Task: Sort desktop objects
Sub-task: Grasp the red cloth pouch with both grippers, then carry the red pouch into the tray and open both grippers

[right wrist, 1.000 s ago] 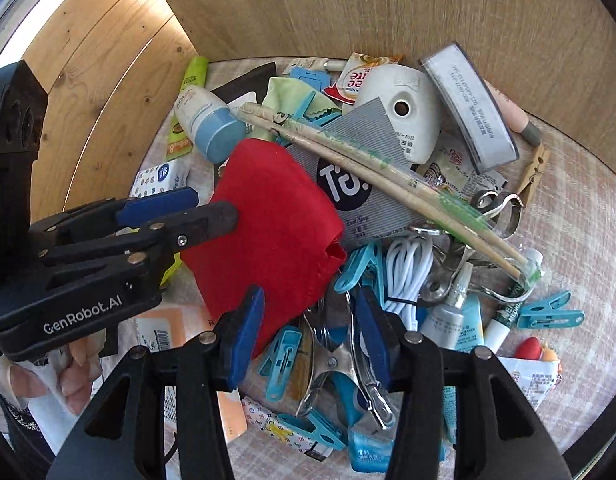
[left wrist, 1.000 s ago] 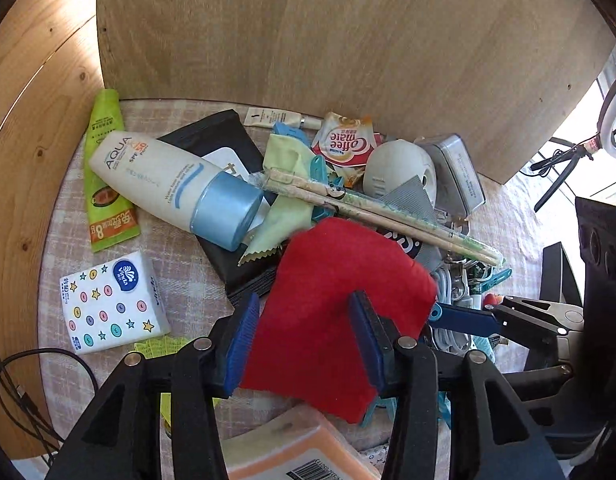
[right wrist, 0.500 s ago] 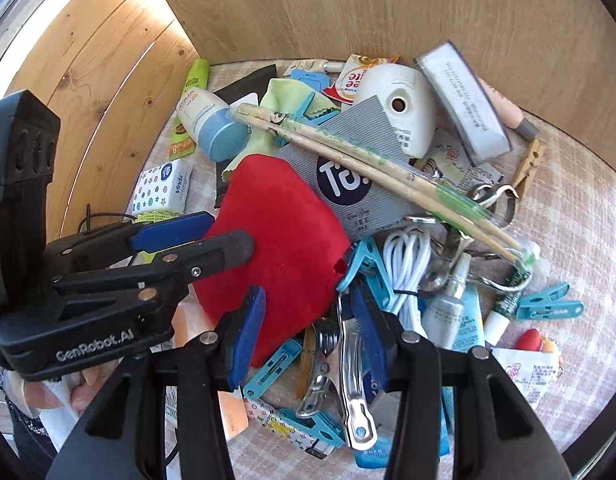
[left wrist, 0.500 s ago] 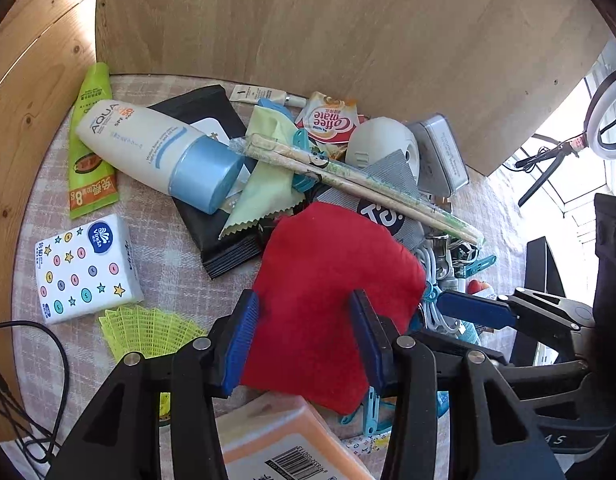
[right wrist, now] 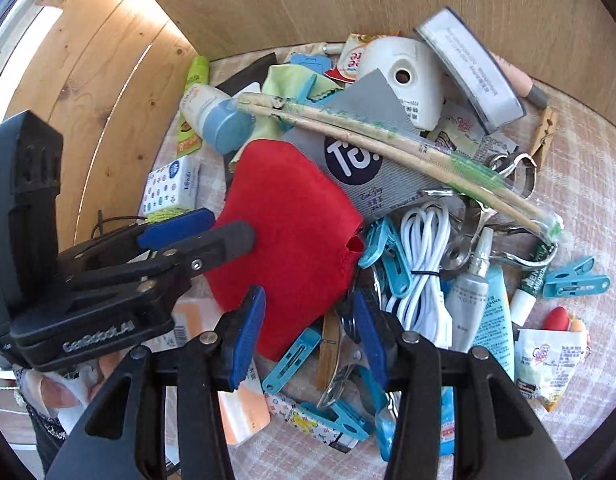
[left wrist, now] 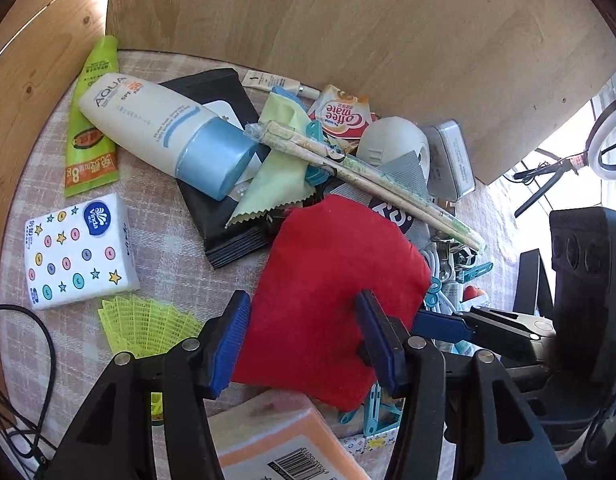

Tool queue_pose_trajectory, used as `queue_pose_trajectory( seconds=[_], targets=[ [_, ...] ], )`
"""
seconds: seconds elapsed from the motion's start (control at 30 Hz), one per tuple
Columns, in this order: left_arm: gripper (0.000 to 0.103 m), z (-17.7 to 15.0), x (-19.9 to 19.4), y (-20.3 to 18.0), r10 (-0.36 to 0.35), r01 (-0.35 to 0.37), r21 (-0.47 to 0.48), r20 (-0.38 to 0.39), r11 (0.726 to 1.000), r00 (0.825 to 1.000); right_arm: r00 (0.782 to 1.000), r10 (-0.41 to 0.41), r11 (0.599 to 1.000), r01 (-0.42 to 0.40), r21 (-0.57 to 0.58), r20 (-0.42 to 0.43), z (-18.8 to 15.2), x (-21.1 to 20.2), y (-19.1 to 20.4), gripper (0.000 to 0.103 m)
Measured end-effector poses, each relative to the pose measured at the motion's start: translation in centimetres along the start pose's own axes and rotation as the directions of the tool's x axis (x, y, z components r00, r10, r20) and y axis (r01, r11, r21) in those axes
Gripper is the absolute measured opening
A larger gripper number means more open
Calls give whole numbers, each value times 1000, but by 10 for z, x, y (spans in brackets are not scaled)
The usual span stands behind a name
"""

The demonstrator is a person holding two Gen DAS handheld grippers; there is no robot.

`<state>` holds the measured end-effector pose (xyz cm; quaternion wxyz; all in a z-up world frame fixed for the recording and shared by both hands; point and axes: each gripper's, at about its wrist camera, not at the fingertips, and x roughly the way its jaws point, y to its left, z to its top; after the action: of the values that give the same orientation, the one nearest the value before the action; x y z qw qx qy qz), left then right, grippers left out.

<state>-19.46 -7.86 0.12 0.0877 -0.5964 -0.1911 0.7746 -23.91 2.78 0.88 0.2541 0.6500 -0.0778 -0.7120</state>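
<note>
A red cloth lies on top of a heap of small desk items on the checked table mat. My left gripper hangs over the cloth's near part with its jaws opening. The cloth sits between the blue pads, which do not pinch it. In the right wrist view the same red cloth has the left gripper at its left edge. My right gripper stands open over the cloth's lower corner, above blue clothes pegs and a metal clip.
A sunscreen bottle, tissue pack, green sachet, wrapped chopsticks and black pouch crowd the left. A white cable, tubes and pegs lie right. Wooden walls close the back and left.
The left gripper's jaws have spread wider around the red cloth. The right gripper has sunk slightly toward the cloth's lower corner. The cloth stays where it lay.
</note>
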Motion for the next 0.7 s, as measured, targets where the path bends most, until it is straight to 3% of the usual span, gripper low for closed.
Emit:
queue_pose_trajectory(
  seconds=[0.23, 0.57, 0.7],
  targets=[
    [51, -17, 11, -37, -10, 14, 78, -60, 997, 998, 999, -34, 998, 35, -54, 21, -13, -9, 0, 46],
    [51, -72, 20, -103, -40, 61, 144, -147, 988, 988, 998, -54, 997, 55, -51, 16, -88, -46, -42, 46],
    [51, -83, 4, -118, -34, 53, 147, -132, 988, 991, 999, -53, 996, 53, -74, 6, -110, -55, -45, 46]
  ],
)
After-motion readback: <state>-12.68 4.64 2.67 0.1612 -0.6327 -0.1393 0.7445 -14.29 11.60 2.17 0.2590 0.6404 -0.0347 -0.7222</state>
